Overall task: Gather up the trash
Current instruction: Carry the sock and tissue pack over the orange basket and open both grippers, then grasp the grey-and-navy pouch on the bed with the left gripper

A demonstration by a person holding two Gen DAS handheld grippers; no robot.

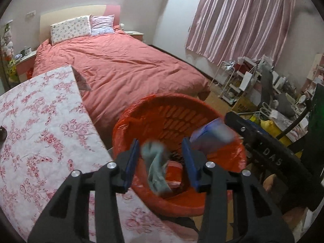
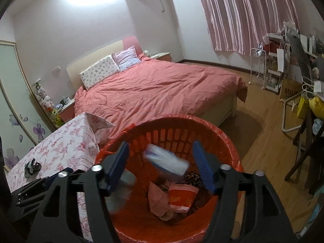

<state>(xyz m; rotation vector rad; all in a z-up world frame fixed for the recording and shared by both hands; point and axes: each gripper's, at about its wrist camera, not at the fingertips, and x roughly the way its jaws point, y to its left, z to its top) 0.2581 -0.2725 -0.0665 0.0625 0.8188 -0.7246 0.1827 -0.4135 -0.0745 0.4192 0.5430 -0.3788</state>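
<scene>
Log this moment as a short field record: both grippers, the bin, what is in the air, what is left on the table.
left gripper: open over the bin, nothing between its fingers
right gripper: open over the bin, holding nothing
bin: orange basket with a red liner, on the floor beside the table
falling items: blurred teal piece; blurred white-and-blue packet
bin contents: orange cup, pink paper
table: floral cloth, small dark object on it

**Black tongs, blue pads**

Left tongs (image 1: 161, 162) and right tongs (image 2: 162, 168) share one build: matte black angular linkage arms with cut-out slots, round silver screws at the pivots, and ribbed blue fingers (image 1: 131, 162).
</scene>
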